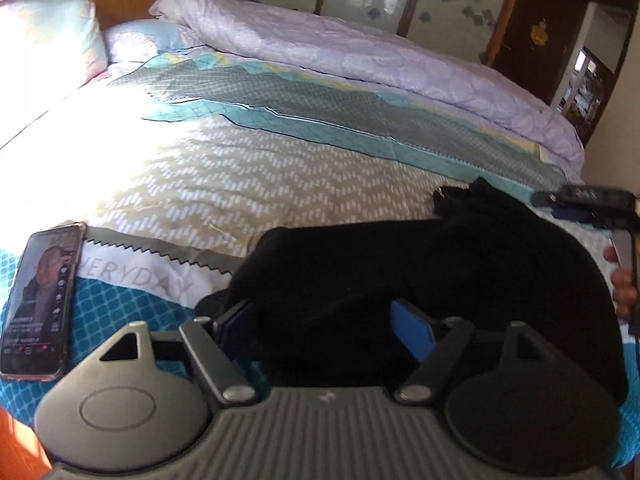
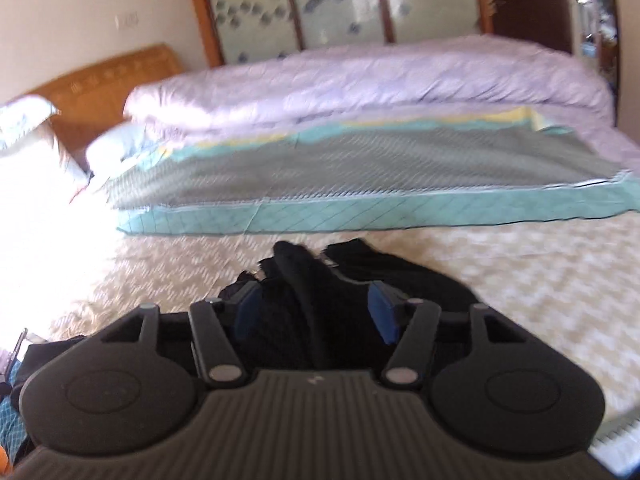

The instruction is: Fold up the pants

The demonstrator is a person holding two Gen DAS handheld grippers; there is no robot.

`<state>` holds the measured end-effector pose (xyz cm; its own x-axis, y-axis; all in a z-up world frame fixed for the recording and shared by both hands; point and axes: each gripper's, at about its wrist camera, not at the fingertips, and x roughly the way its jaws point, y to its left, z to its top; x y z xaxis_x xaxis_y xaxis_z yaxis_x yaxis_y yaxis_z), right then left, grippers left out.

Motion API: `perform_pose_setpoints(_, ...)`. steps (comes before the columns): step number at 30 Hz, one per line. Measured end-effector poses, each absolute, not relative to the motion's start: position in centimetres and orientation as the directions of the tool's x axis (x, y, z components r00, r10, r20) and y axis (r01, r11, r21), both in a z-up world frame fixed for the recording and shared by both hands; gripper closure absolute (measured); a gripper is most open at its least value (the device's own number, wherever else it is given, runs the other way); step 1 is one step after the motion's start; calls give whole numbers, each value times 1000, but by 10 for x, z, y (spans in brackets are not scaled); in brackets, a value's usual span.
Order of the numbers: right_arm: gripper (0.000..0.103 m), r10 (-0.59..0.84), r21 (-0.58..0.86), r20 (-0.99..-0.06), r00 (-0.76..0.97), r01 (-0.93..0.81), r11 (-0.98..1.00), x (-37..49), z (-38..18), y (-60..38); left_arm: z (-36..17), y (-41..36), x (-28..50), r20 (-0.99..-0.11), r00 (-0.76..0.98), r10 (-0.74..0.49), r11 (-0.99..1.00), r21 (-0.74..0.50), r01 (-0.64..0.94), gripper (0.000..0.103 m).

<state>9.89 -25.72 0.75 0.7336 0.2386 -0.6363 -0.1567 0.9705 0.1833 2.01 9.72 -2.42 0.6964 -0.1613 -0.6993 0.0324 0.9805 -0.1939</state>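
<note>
The black, soft fabric pants [image 1: 420, 292] lie in a low bundle on the near part of the patterned quilted bedspread [image 1: 240, 176], close to the bed's front edge, and both tools sit right over them. The left gripper [image 1: 320, 328] has its blue-padded jaws standing apart with dark cloth between them but not pinched, and the right gripper [image 2: 316, 312] likewise straddles a raised ridge of the cloth with its jaws apart and the pads not pressing. This looks like a release after a fold has been laid down, though whether the folding is finished cannot be told from the lumpy shape; the far end of the pants near the right gripper is still ruffled. The next move likely calls for lifting both tools clear without dragging cloth, then taking a fresh hold on an edge or smoothing. A smartphone with a lit screen [image 1: 38, 304] lies just left of the pants, near the bed edge, and should not be swept. Beyond the pants the bedspread is open up to the rolled lilac duvet [image 1: 360, 52]
</note>
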Motion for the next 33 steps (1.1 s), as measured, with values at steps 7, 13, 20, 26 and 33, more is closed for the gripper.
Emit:
perform_pose_setpoints(7, 99, 176, 270, -653, 737, 9, 963, 111, 11, -280, -35, 78, 15, -713, 678, -176, 984, -141, 107, 81)
perform_pose_setpoints(13, 99, -71, 264, -537, 840, 247, 932, 48, 61, -387, -30, 88, 5, -709, 678, -195, 980, -175, 98, 76)
perform_pose_setpoints(20, 99, -422, 161, -527, 738, 574, 802, -53, 71, -495, -22, 95, 0, -697, 693, -184, 979, -189, 71, 51)
perform_pose_setpoints(26, 67, -590, 221, -527, 611, 770, 599, -109, 55, -531, -9, 119, 6, -670, 728, -144, 981, -192, 18, 40)
perform_pose_setpoints(33, 54, -166, 232, -565, 808, 348, 908, -16, 67, -420, -17, 119, 25, -690, 713, -127, 990, -133, 48, 39)
